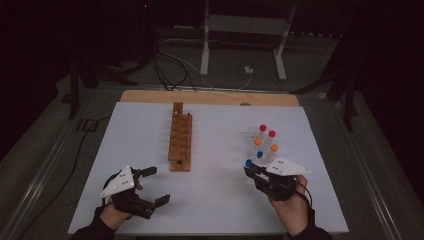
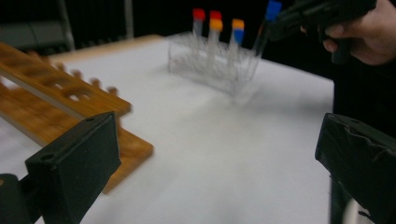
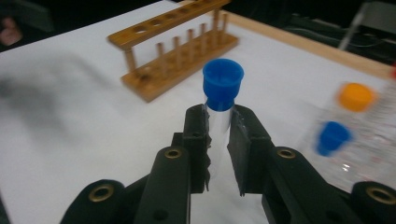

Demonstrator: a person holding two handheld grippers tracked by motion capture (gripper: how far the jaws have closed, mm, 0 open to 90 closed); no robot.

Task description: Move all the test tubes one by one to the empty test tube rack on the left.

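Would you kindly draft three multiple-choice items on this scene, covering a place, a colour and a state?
1. The wooden test-tube rack lies where in the high view?
A. left of the clear plastic rack
B. right of it
C. on top of it

2. What colour is the cap of the tube in the right tool?
A. red
B. blue
C. orange

3. The left tool is:
A. open
B. shut on a tube
C. shut on the wooden rack

Answers: 1 A, the wooden rack sits mid-table with the clear one to its right. 2 B, the cap shows blue above the jaws. 3 A, its jaws stand wide apart with nothing between.
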